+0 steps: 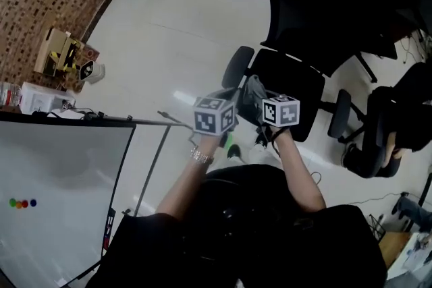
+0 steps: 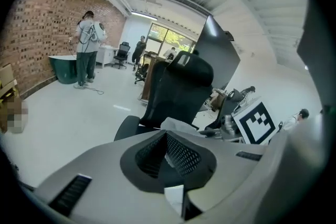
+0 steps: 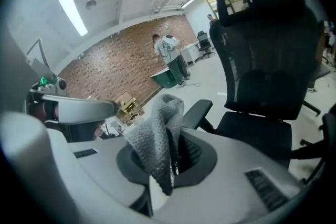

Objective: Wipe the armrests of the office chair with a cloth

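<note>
R gripper (image 3: 174, 153) has its jaws pinching the grey cloth (image 3: 153, 131), held up over the near edge of the office chair (image 1: 297, 81) seat, near its left armrest (image 1: 237, 67), w/ L gripper (image 2: 166, 148) just left, jaws pressed together, empty.

Cloth (image 3: 157, 131) – grey, coarse knit; chair (image 3: 268, 60) back – matt blk mesh.
</note>
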`<state>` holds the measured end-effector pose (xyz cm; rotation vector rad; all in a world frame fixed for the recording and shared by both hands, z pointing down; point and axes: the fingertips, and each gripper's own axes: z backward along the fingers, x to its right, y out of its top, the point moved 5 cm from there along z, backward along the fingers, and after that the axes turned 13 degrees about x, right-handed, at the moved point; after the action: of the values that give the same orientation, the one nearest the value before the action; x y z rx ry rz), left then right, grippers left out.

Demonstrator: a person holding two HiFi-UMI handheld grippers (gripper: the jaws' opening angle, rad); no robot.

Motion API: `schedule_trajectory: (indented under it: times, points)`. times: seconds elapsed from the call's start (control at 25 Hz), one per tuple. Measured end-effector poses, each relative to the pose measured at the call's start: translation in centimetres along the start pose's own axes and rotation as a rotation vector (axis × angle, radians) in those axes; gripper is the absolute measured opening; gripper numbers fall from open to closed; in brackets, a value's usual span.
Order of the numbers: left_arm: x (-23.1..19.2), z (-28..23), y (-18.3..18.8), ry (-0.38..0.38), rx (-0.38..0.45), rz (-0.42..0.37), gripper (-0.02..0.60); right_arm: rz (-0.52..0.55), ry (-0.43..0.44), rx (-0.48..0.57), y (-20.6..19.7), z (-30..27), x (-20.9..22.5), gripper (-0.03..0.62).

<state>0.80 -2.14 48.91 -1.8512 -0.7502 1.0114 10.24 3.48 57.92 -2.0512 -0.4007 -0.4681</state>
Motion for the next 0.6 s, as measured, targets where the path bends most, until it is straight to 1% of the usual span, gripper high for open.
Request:
schedule_trajectory:
  times: [0.12,0.24,0.32,0.48,0.6]
  points:
    - [1.4,0.8,0.1,-0.058,0.018,-0.002,-0.014,-0.01,-0.029,0.032,-0.7,1.5,-1.6,0.038]
    - [2.4,2.1,-2.2,-0.104,-0.027,-0.029,-0.014,-0.006,-0.069,0.05,-2.3,2.8,-3.3,0.038]
    - [2.8,2.6,-3.7,-0.134,-0.061,-0.021,-0.014,-0.016,-0.097,0.056,-3.2,3.7,-3.8,0.038]
    - [3.8,3.0,-4.7,-0.182,-0.09,-0.014,-0.014,-0.019,-0.1,0.048,-3.8,4.6,-4.7,0.038]
    - [3.8,2.8,-4.1,-0.181,-0.078,-0.017,-0.014,-0.002,-0.08,0.051,-3.0,4.4,-5.4,0.039]
